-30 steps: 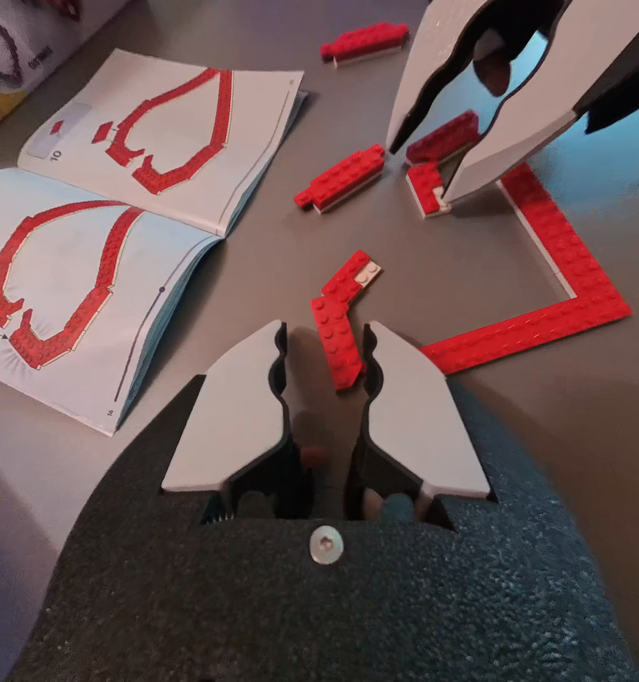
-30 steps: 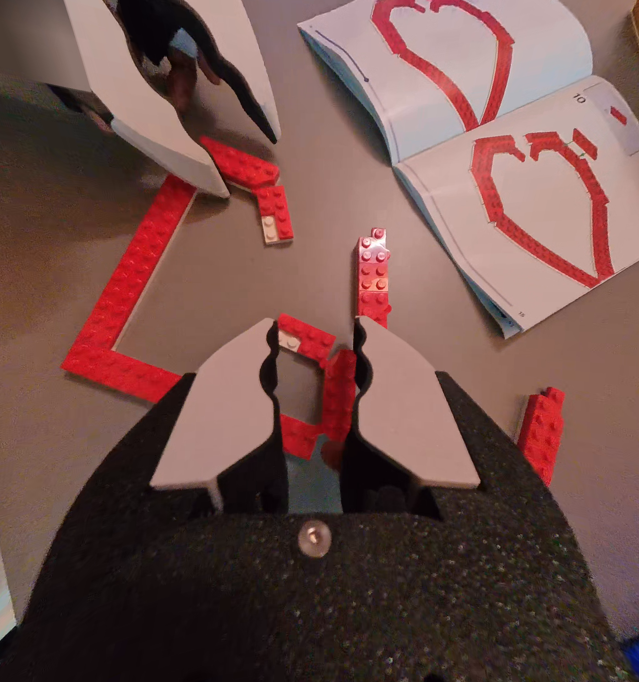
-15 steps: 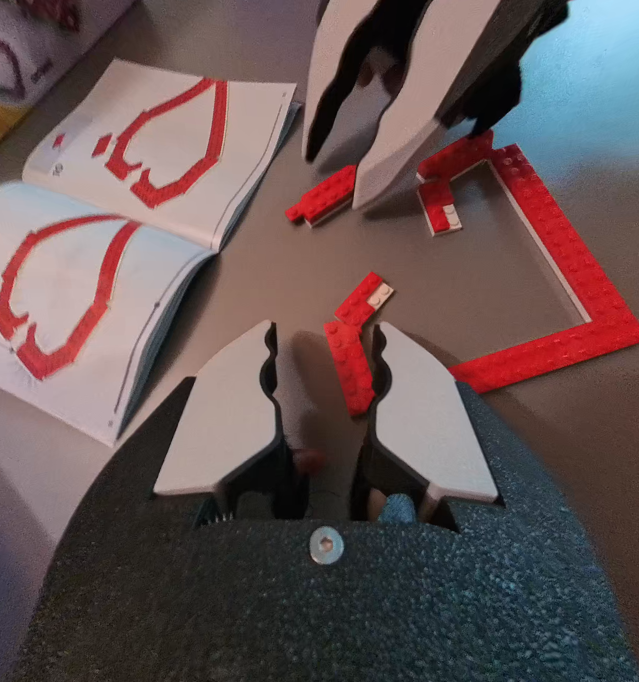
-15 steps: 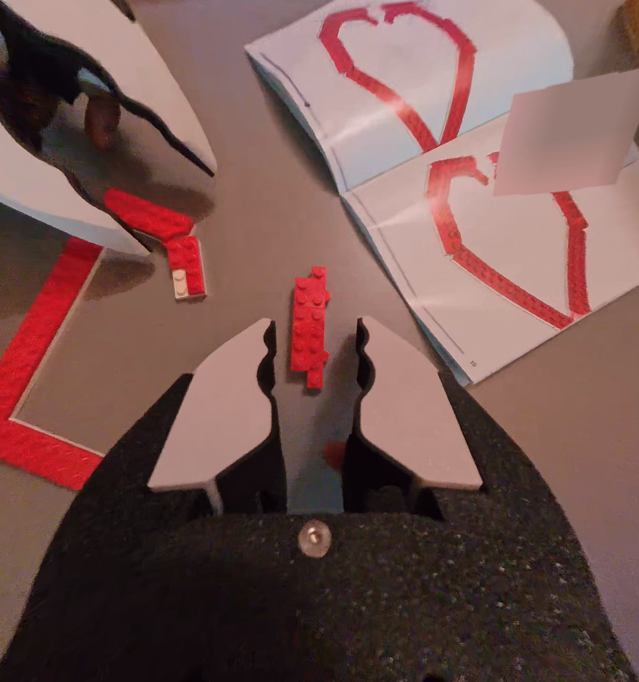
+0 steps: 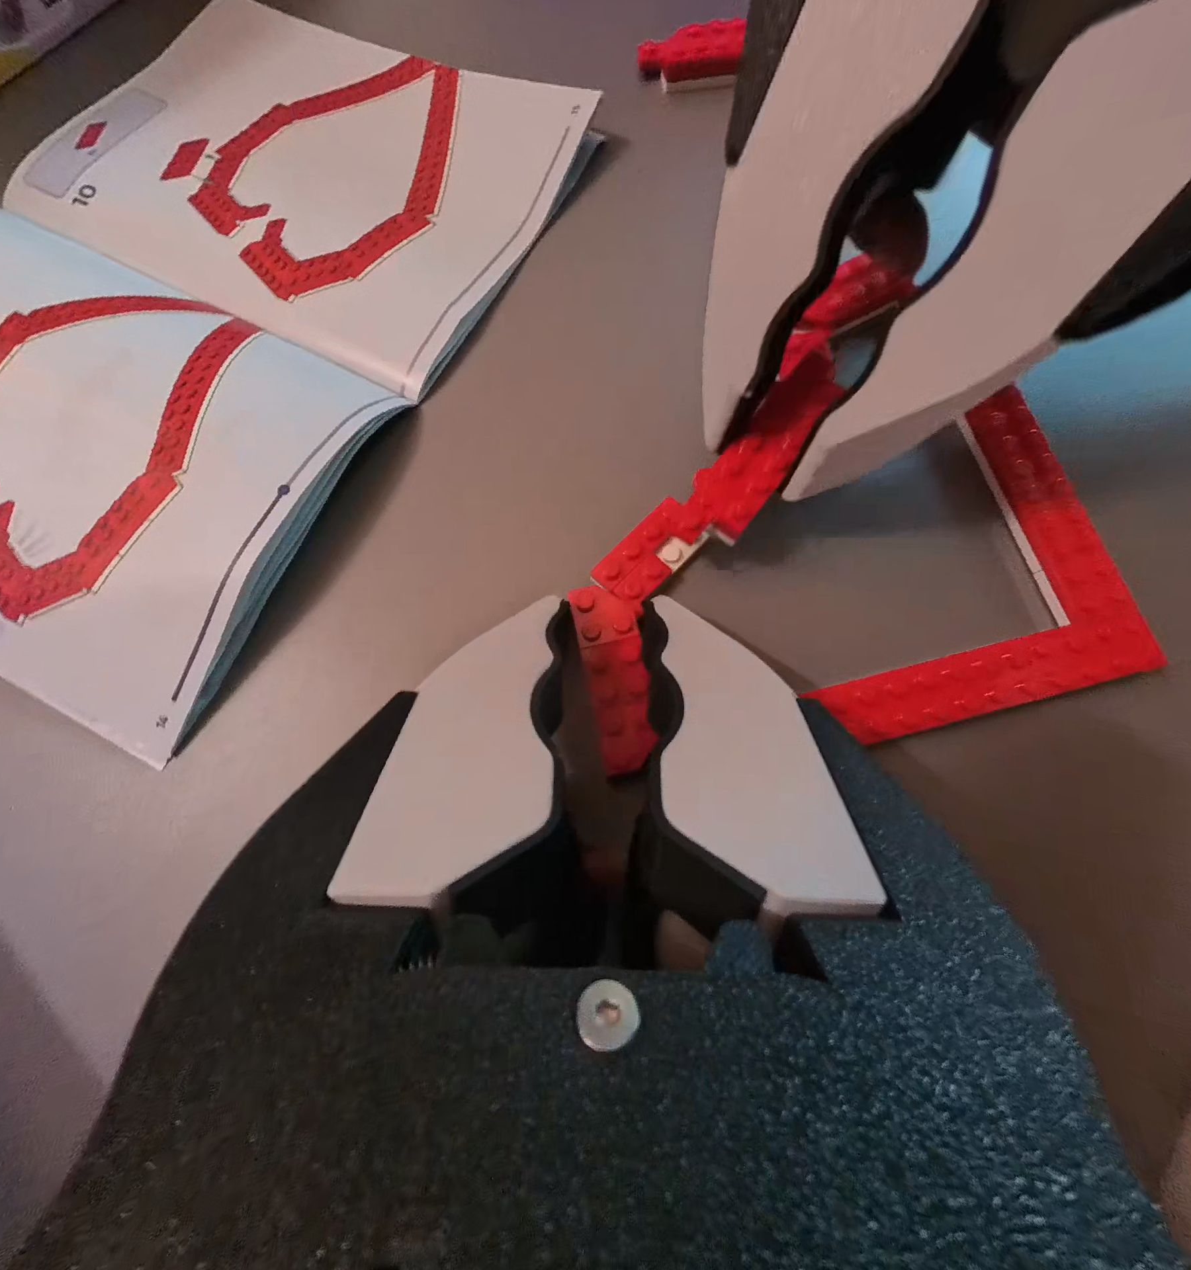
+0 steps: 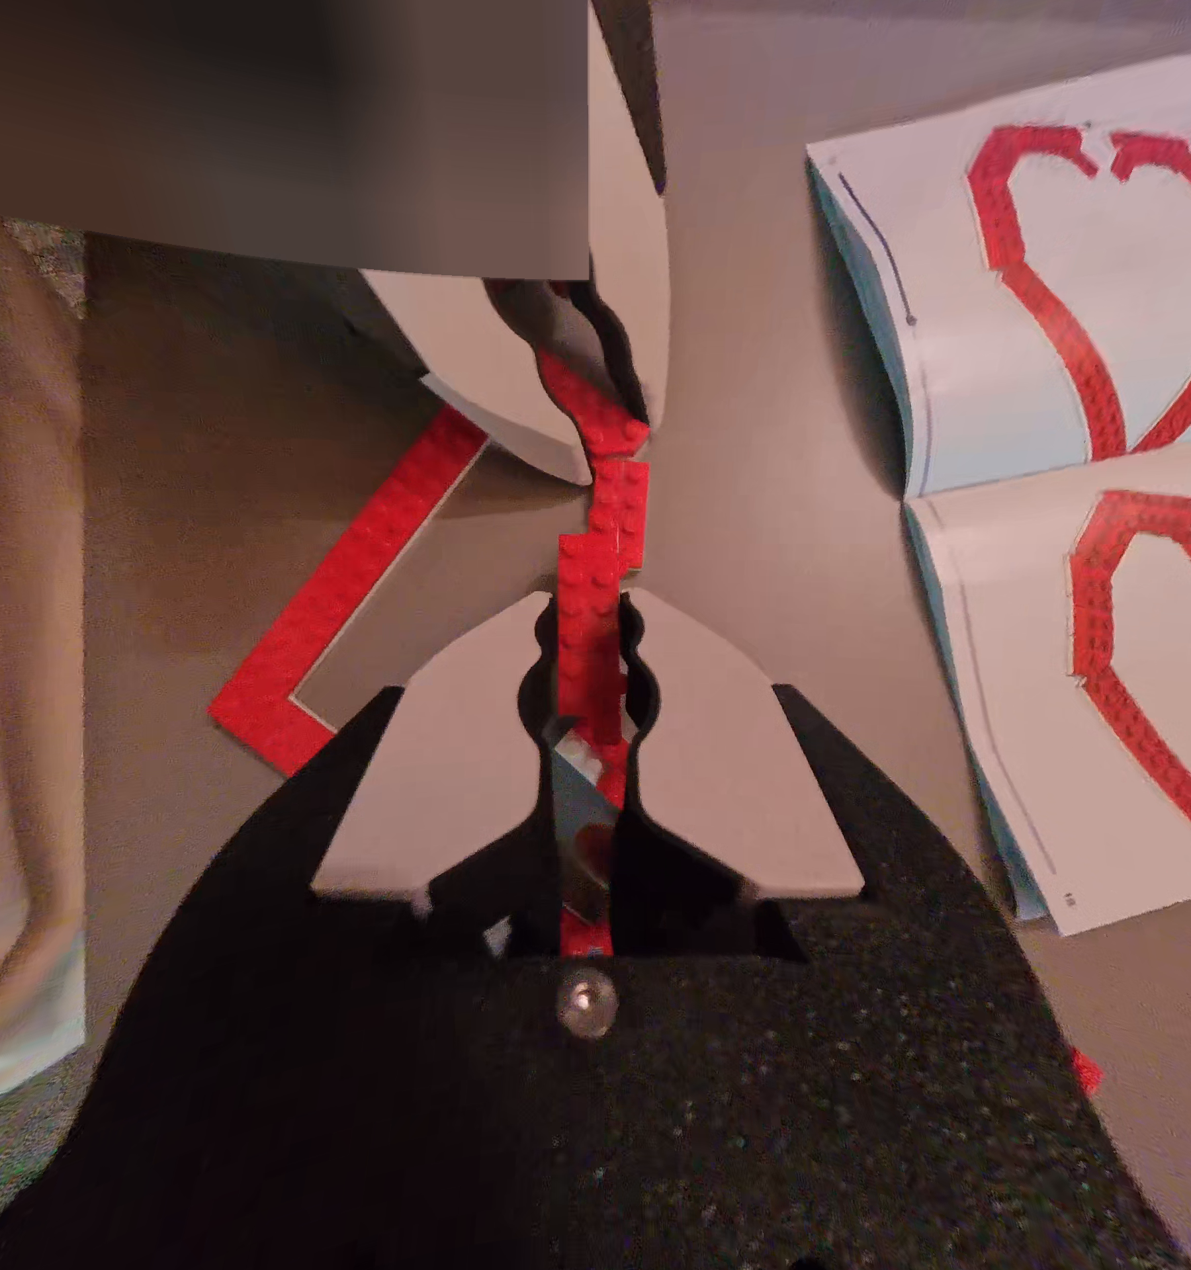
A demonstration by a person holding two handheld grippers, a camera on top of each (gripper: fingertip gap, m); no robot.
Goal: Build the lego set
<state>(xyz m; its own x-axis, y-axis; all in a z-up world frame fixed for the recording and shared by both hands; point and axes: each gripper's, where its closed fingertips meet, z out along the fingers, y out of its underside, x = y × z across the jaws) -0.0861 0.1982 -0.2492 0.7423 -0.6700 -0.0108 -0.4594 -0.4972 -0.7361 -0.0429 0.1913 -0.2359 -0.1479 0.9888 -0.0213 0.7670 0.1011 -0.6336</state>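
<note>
My left gripper (image 5: 606, 605) is shut on a bent red plate piece (image 5: 617, 694). My right gripper (image 5: 758, 467) comes in from the upper right, shut on a straight red plate piece (image 5: 744, 474). The two pieces meet end to end between the grippers, near a small white plate (image 5: 675, 552). In the right wrist view my right gripper (image 6: 587, 596) grips the straight piece (image 6: 589, 639), and the left gripper (image 6: 613, 453) faces it, holding the bent piece (image 6: 610, 419). A red L-shaped frame section (image 5: 1060, 618) lies flat on the grey table, also seen in the right wrist view (image 6: 373, 550).
An open instruction booklet (image 5: 235, 343) with red heart drawings lies to the left; it also shows in the right wrist view (image 6: 1060, 481). Another red plate piece (image 5: 689, 55) lies at the far edge. A small red bit (image 6: 1084, 1089) lies at lower right. Left tips to right tips: about 5 cm.
Both grippers were open around their pieces on the table. Both have shut on them and brought the straight and bent pieces together end to end.
</note>
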